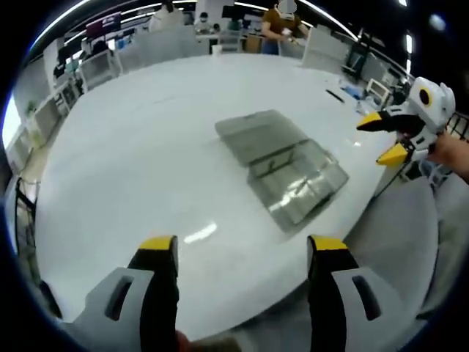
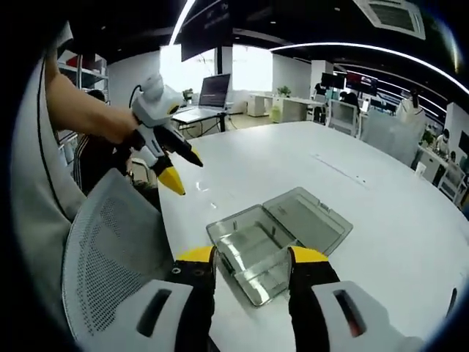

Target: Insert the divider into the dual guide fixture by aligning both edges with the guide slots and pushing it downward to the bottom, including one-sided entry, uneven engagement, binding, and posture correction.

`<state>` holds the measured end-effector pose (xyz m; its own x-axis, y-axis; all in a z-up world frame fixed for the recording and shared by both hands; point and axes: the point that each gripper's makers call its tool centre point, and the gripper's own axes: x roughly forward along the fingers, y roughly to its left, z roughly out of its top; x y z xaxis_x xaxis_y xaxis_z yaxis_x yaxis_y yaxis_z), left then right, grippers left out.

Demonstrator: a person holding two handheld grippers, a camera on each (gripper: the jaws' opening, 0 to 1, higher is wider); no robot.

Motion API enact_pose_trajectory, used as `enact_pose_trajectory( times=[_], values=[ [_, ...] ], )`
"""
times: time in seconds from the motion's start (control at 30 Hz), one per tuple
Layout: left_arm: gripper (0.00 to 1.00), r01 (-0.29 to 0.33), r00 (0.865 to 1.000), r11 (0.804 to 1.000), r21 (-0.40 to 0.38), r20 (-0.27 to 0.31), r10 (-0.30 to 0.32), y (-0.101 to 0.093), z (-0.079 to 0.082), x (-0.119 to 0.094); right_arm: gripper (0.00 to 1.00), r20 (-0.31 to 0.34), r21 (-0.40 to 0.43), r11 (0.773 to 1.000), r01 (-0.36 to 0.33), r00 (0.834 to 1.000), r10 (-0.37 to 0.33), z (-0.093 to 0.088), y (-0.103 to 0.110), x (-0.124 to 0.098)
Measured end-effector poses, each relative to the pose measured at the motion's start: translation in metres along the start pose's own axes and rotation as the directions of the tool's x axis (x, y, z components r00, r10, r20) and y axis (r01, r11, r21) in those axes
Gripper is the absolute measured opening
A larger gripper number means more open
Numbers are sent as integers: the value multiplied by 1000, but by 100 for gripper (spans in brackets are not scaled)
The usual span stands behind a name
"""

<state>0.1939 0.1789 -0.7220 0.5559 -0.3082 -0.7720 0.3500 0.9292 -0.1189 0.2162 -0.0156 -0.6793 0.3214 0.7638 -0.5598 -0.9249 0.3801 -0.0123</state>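
A clear plastic box (image 1: 297, 183) lies on the white table (image 1: 146, 147) with its lid (image 1: 256, 132) folded flat beside it. Whether a divider sits inside is hard to tell through the clear walls. My left gripper (image 1: 242, 249) is open near the table's edge, short of the box, with nothing between its fingers. The right gripper (image 1: 382, 138) comes in from the right, open and empty, hovering off the box's side. In the right gripper view my own gripper (image 2: 252, 258) stands open just before the box (image 2: 253, 253), and the left gripper (image 2: 179, 169) hangs in a hand at the upper left.
A grey mesh chair back (image 2: 110, 242) stands close by the table edge beside the box. Desks, screens and people fill the office behind the table (image 2: 381, 220). A pen-like item (image 1: 335, 95) lies at the far right of the table.
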Motion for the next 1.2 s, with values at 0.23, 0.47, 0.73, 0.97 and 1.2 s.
enact_pose_trajectory(
  times=[0.23, 0.47, 0.73, 0.97, 1.2],
  values=[
    [70, -5, 999, 1000, -9, -34, 5, 5, -6, 7, 44, 14, -1, 1000, -20, 1000, 20, 1, 7, -1],
    [69, -9, 998, 999, -31, -65, 7, 11, -13, 13, 46, 18, 6, 1000, -24, 1000, 24, -3, 10, -4],
    [69, -10, 994, 999, -37, -110, 6, 17, -20, 20, 46, 29, 8, 1000, -9, 1000, 8, -3, 6, -8],
    [66, -2, 989, 997, -71, -148, -9, 19, -26, 30, 46, 26, 16, 1000, -2, 1000, 2, -6, 5, -10],
    [60, 0, 984, 993, -119, -179, -21, 19, -28, 38, 47, 30, 13, 1000, 3, 1000, -3, -6, 4, -13]
  ],
)
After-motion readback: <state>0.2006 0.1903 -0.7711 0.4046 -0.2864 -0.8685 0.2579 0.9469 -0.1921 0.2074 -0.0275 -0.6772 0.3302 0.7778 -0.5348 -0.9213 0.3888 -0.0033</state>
